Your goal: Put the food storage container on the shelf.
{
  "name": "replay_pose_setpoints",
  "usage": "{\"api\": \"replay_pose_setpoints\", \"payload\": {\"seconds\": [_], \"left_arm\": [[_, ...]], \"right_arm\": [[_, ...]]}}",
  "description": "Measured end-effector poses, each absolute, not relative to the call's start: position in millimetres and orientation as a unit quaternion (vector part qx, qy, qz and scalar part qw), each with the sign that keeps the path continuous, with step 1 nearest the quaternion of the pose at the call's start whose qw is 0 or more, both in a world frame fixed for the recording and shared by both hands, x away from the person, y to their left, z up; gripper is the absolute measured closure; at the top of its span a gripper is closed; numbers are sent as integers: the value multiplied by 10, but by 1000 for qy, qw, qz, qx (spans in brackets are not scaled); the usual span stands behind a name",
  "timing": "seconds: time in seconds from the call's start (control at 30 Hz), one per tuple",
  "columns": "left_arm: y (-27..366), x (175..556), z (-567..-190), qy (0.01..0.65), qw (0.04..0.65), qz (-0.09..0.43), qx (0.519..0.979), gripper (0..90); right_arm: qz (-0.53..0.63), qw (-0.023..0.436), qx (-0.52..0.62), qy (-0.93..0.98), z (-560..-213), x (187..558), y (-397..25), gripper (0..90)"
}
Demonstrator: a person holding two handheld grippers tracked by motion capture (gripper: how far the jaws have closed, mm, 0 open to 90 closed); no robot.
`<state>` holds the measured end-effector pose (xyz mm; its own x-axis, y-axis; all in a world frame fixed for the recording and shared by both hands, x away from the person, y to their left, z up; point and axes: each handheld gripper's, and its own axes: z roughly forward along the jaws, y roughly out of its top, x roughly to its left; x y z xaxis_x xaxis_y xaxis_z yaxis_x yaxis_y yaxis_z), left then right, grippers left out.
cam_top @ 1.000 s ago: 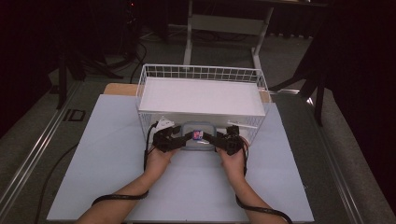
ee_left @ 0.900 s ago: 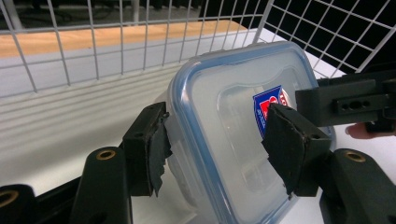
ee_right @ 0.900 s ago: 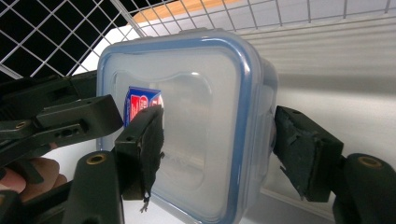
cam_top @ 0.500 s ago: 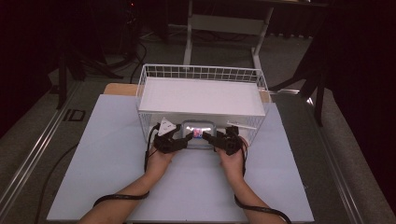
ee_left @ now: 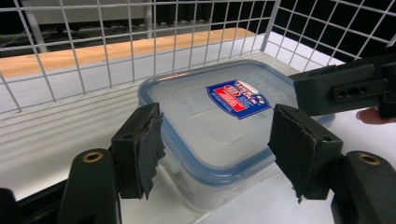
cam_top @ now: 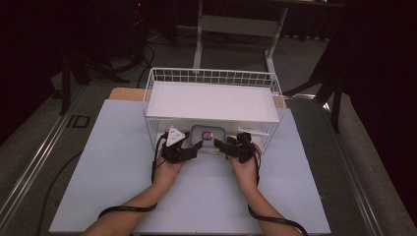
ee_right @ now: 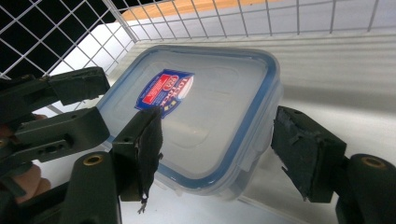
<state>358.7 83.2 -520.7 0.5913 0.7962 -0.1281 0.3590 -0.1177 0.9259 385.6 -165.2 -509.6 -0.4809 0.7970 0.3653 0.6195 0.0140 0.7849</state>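
Left claw (cam_top: 195, 146), right claw (cam_top: 221, 145) agape.

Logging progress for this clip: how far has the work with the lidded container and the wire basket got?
Done: the plastic container lies in the lower level of the wire basket, at its open front, lid on. In hand: the left gripper and right gripper stand open at its sides, pads apart from it in their own views. Left: closing on it; whether it goes in or comes out, I cannot tell.
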Motion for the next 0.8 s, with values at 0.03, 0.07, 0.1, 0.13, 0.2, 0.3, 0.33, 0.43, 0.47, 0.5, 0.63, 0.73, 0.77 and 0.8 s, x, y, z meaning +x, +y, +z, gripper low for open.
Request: {"api": "replay_pose_setpoints", "payload": {"seconds": [0.03,0.07,0.1,0.13,0.2,0.3,0.33,0.43,0.47,0.5,0.63,0.73,0.77,0.8], "left_arm": [[831,3576,-5194,399,529,205,720,357],[831,3560,-5180,394,528,207,723,357],[841,3544,-5166,389,529,206,726,358],[850,3528,-5153,388,530,201,726,359],[872,3487,-5128,387,532,197,727,359],[922,3408,-5090,384,542,182,725,359],[938,3380,-5079,385,543,177,725,359],[983,3287,-5047,379,540,171,732,363],[1001,3253,-5042,378,541,168,732,371],[1022,3221,-5035,377,542,163,733,370],[1117,3105,-4972,372,548,148,735,368],[1204,3022,-4914,374,555,138,730,342],[1230,2998,-4900,378,556,138,728,342],[1254,2976,-4889,379,556,136,728,342]], "right_arm": [[491,96,498,708,-5078,3841,-1655,332],[489,100,497,710,-5061,3826,-1655,325],[486,103,498,711,-5041,3807,-1658,318],[488,103,496,710,-5026,3792,-1666,318],[488,115,489,713,-4993,3757,-1683,319],[493,122,479,717,-4933,3672,-1700,320],[493,125,470,721,-4914,3644,-1698,334],[500,127,448,730,-4870,3575,-1685,340],[507,115,444,729,-4849,3545,-1676,359],[511,112,442,729,-4834,3519,-1665,359],[509,113,431,736,-4802,3430,-1583,358],[503,99,425,746,-4821,3398,-1522,407],[503,91,422,749,-4837,3397,-1506,417],[502,88,422,750,-4853,3392,-1488,434]]}}
